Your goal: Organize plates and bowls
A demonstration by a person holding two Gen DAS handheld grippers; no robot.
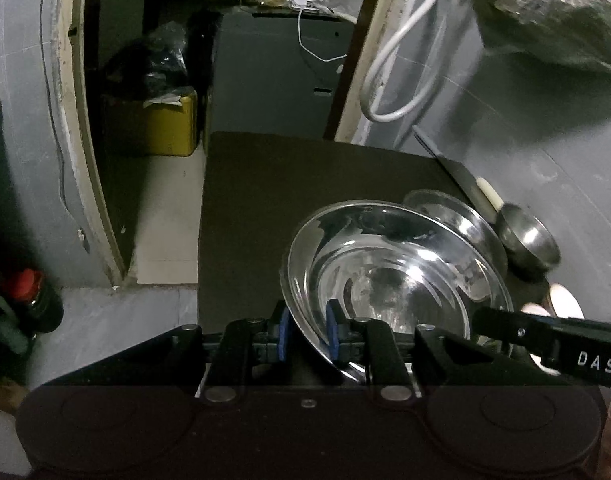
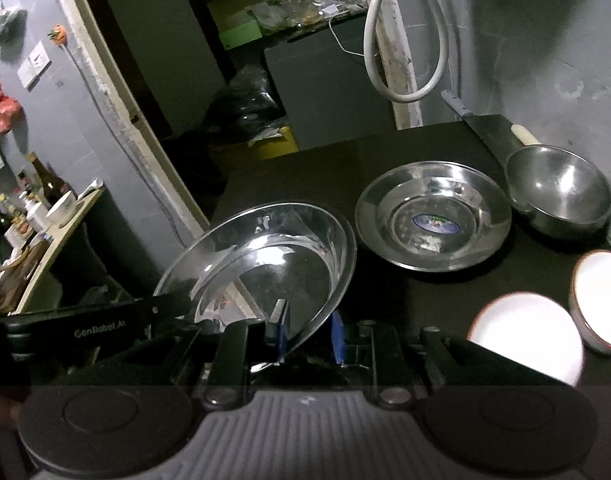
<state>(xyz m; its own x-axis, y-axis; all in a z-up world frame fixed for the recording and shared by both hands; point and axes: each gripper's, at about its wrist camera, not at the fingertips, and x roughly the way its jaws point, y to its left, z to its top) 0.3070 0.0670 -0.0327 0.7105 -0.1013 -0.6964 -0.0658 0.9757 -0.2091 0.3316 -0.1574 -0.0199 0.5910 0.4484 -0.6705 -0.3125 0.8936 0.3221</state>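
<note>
Between both grippers' blue pads (image 1: 282, 334) hangs the tilted steel plate (image 1: 397, 276).

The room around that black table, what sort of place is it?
Probably a modest home kitchen or a storage corner. Steel plates, a steel bowl and white bowls sit on the black table; bottles crowd a side shelf, and a doorway opens onto cluttered storage.

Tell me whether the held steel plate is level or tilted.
Tilted: the steel plate slants, one rim edge pinched by the right gripper, the opposite by the left gripper.
</note>
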